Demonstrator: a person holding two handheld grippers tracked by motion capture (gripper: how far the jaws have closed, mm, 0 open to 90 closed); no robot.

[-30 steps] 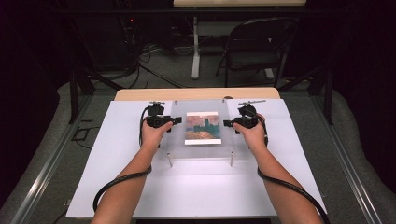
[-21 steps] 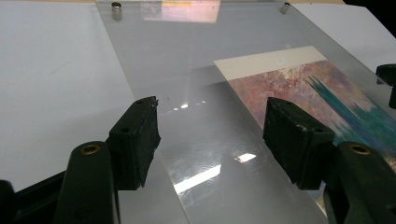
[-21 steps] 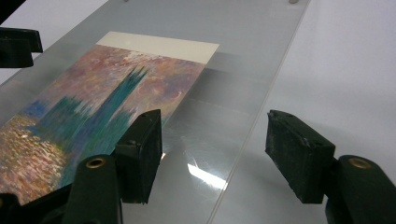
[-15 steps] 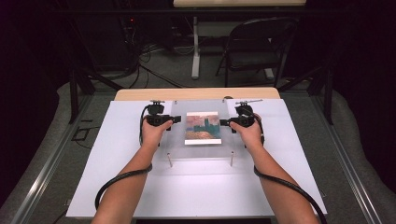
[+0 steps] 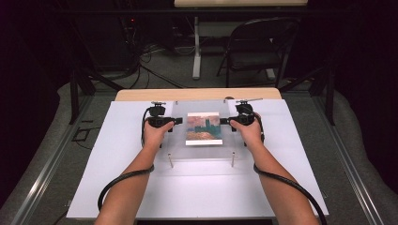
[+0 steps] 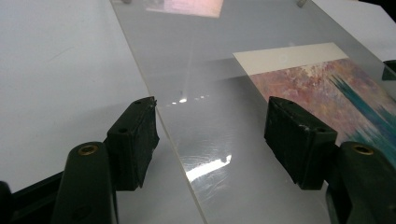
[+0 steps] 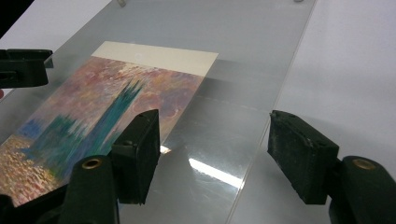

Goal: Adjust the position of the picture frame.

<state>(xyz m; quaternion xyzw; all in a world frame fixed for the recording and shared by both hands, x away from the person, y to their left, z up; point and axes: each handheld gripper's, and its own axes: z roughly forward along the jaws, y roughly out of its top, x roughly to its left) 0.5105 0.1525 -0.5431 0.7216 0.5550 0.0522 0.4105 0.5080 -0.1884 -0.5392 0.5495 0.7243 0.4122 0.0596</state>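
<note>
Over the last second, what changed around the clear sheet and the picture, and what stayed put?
Very little changed. The right gripper drew slightly nearer the picture; the left gripper kept its place. Nothing was taken hold of or let go: both grippers stand open astride the side edges of the clear sheet, pads off it. Sheet, picture and white table stayed as they were.

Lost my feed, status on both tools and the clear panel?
Left tool open, right tool open, each straddling a panel edge. Clear panel flat on table, print under it. Nothing in the way.
</note>
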